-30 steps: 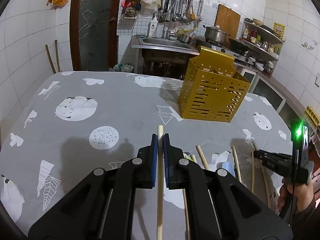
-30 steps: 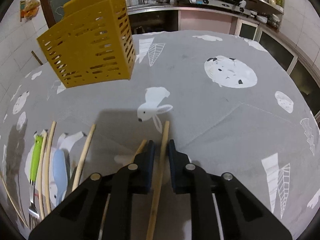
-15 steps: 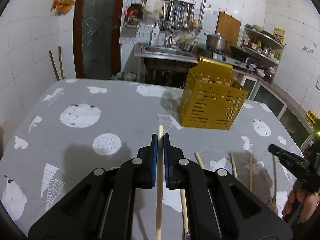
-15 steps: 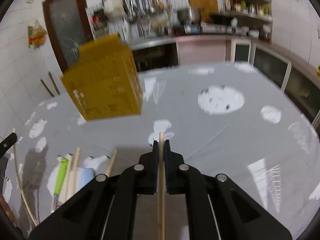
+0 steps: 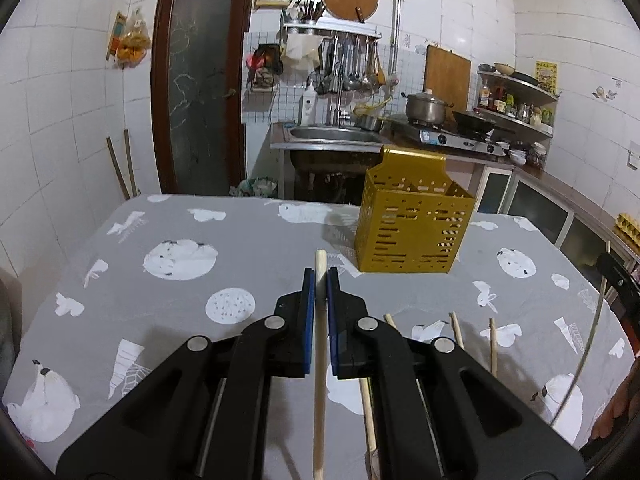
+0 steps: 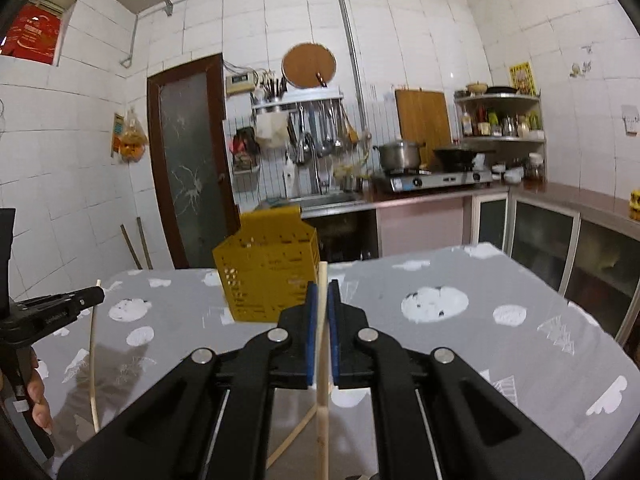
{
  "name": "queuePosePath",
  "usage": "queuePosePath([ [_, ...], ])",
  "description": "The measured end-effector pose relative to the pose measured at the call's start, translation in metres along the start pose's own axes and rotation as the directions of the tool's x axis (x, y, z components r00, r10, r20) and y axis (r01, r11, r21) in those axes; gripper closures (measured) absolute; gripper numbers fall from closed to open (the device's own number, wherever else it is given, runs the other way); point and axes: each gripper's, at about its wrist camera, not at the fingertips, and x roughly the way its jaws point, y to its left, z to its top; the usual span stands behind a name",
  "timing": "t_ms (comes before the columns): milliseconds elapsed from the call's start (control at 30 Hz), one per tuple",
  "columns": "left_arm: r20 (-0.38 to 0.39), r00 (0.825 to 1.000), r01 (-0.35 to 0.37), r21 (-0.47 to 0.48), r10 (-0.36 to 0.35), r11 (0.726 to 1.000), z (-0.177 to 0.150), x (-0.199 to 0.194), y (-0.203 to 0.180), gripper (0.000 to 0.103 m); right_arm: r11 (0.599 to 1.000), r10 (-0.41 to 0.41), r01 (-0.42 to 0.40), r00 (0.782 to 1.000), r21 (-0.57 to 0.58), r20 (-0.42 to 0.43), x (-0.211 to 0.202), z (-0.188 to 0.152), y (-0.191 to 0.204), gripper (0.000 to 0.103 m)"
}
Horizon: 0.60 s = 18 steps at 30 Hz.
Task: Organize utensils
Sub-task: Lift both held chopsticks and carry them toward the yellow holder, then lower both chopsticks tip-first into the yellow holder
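Left wrist view: left gripper clamps one pale wooden chopstick.
Right wrist view: right gripper clamps one second wooden chopstick.
Ahead of fingers: one yellow slotted plastic utensil holder.
Loose sticks: three wooden chopsticks on the cloth, right of left fingers.

one yellow holder, two held chopsticks (at least four loose).

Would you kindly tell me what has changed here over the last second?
The right tongs closed on a chopstick and lifted it off the table, tilting up toward level. The left tongs rose a little, gripping their own chopstick throughout. The yellow holder stayed put.
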Motion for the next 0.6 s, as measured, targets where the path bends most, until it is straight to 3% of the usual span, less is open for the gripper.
queuePosePath([
  [233, 0.061, 0.998, 0.003, 0.025, -0.005, 1.000, 0.013, -0.014, -0.011, 0.098, 1.000, 0.015, -0.015, 0.999, 0.008, 0.042, -0.003, 0.013, 0.002, 0.097],
  [600, 0.161, 0.985, 0.053, 0.013, -0.054, 0.999, 0.071, -0.008, -0.025, 0.098, 0.998, 0.061, -0.064, 0.992, 0.015, 0.112, 0.018, 0.051, 0.012, 0.097],
])
